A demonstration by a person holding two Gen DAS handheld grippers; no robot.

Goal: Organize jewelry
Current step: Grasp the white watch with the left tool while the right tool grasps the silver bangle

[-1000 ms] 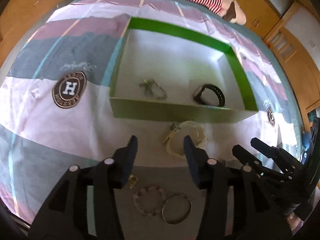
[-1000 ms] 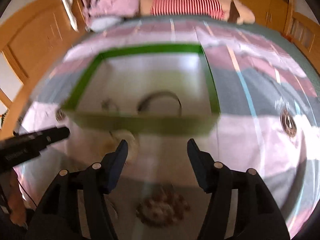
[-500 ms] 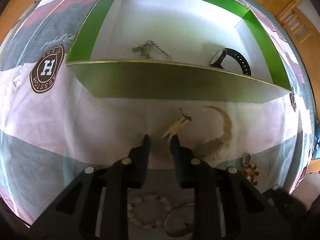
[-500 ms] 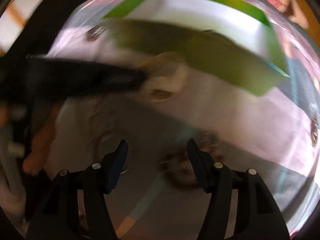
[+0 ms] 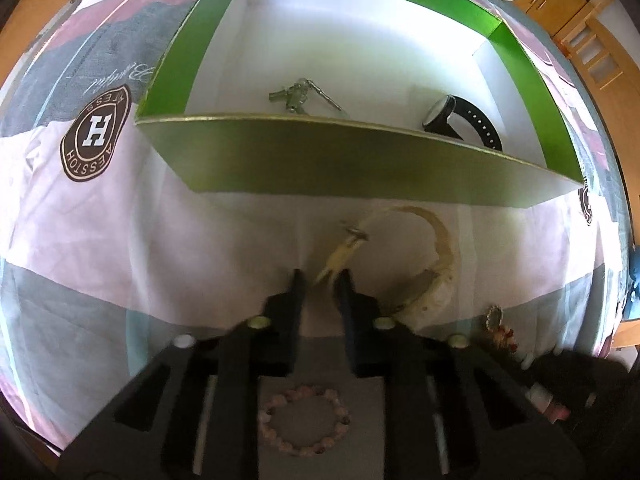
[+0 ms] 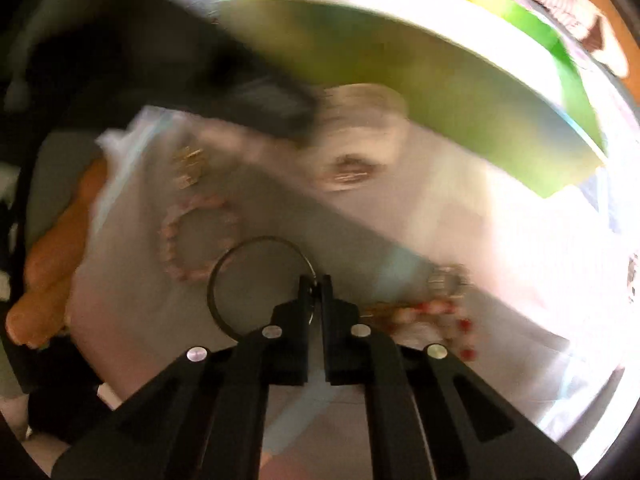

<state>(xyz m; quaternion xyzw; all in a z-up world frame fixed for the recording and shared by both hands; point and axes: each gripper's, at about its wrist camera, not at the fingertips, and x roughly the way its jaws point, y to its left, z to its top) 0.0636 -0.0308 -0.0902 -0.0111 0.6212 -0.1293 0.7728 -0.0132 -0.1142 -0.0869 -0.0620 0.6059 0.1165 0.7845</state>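
In the green box (image 5: 360, 168): keychain (image 5: 300, 94), black watch (image 5: 460, 120) | left gripper (image 5: 320, 280) clamped on cream watch (image 5: 432, 276) strap, outside box | right gripper (image 6: 316, 286) pinching metal bangle (image 6: 260, 280) | left out: pink bead bracelet (image 5: 304, 420), red-bead piece (image 6: 440, 312) | roughly two of six stowed.

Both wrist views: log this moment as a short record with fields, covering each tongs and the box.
left tongs: shut on cream watch strap end
right tongs: shut on metal bangle rim
box: green, open, on bedspread
in box: keys, black watch
still out: pink bracelet, red bead piece
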